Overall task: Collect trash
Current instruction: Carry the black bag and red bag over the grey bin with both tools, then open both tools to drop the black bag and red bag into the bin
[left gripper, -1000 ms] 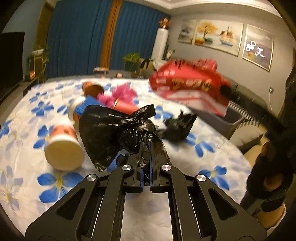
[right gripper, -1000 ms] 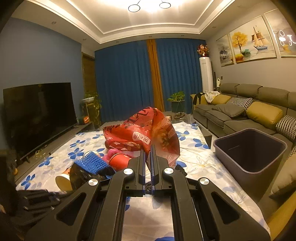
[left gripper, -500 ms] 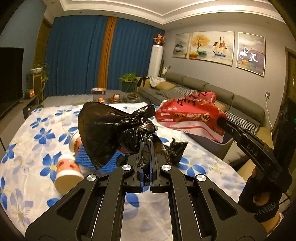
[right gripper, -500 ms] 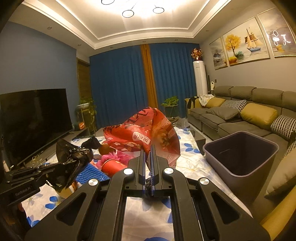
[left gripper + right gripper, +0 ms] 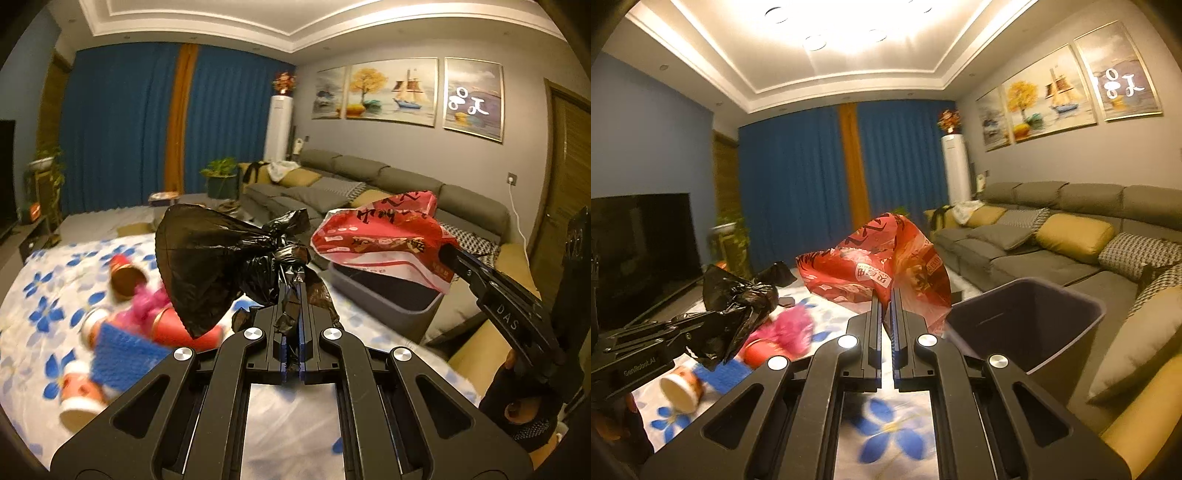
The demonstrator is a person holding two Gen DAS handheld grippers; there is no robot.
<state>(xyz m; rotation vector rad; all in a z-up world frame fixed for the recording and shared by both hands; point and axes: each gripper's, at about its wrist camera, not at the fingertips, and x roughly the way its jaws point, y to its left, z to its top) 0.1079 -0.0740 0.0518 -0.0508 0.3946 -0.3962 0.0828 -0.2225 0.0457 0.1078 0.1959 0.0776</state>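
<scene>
Holding two pieces of trash aloft, you have both pairs of fingers clamped tight. Nearest item: the left gripper (image 5: 291, 295), fingers pinched on the twisted neck of a knotted black bin bag (image 5: 214, 258), whose bulk hangs out to the left of the fingers, clear of the desk. Next item: the right gripper (image 5: 885, 295), fingers pressed together on a crumpled edge of a red printed plastic bag (image 5: 871, 266), which fans upward and outward from the grip.

Below and left of both: the desk (image 5: 886, 432), under a white cloth with blue flowers, carrying uncollected litter, namely a tipped paper cup (image 5: 681, 386), a red cup (image 5: 166, 326), a pink fluffy item (image 5: 792, 328), a blue ribbed piece (image 5: 122, 354) and a further scrap of black plastic (image 5: 777, 273).

Beyond, at the desk's right side: the grey waste bin (image 5: 1034, 321), open-mouthed; from the left wrist view the red bag sits over its rim. Farthest: the grey sofa (image 5: 1052, 236) and blue curtains (image 5: 122, 125).

Hazards, as judged: each grip is on thin film only, so a quick swing could slip or tear it. Released early, the black bag drops back among the cups. The red bag is light and spread wide; it may catch the rim or drift past onto the sofa side.
</scene>
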